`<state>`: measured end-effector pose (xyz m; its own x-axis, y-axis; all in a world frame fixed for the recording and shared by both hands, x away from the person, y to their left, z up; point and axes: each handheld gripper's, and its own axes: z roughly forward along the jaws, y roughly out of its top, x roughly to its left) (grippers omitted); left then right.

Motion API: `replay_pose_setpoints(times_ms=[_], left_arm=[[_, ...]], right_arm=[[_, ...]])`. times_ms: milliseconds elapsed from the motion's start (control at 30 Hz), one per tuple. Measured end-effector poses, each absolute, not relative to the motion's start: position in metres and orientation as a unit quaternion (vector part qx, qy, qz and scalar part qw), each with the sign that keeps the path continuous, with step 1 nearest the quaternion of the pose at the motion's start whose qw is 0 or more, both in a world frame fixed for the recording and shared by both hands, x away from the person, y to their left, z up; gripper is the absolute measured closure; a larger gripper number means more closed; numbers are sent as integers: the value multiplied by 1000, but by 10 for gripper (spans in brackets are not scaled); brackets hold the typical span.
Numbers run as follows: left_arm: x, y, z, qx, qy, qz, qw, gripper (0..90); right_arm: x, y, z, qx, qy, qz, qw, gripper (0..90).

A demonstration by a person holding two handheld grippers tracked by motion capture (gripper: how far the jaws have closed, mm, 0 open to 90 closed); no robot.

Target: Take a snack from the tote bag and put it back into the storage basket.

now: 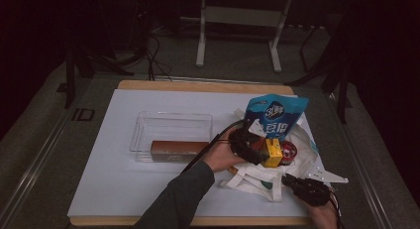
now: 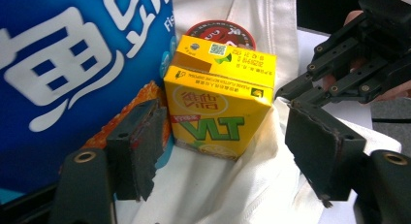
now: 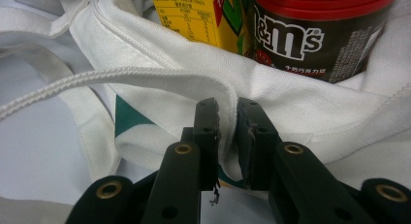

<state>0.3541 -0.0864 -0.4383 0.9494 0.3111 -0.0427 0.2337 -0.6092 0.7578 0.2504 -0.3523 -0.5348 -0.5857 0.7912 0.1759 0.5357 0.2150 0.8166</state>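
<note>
Left tongs (image 2: 228, 151) gape around the yellow VLT lemon tea carton (image 2: 218, 100), standing in the white tote bag (image 3: 300, 103) at their twelve o'clock; right tongs (image 3: 227, 136) pinch the bag's rim. A loose pinch could let the carton tip.

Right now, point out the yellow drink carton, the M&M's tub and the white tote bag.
yellow drink carton (image 2: 215, 112), left gripper view, front face.
M&M's tub (image 3: 315, 44), right gripper view, dark label.
white tote bag (image 3: 291, 103), right gripper view, upper cloth edge.

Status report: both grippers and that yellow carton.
Left gripper open, fingers astride yellow lemon tea carton. Right gripper shut on white cloth bag. Blue pouch crowds the carton.
</note>
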Motion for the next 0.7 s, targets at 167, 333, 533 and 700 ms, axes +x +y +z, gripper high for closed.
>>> replay_pose_setpoints(times_ms=[167, 333, 533, 700], left_arm=[[357, -91, -440, 897, 150, 41, 414, 274], [360, -94, -441, 896, 149, 35, 416, 268], [365, -98, -446, 898, 148, 30, 413, 260], [368, -101, -447, 900, 148, 33, 408, 233]], right_arm=[[250, -352, -535, 433, 766, 453, 141, 788], [250, -352, -535, 432, 767, 454, 141, 787], [250, -353, -535, 432, 767, 454, 140, 784], [250, -353, -535, 432, 766, 455, 139, 780]])
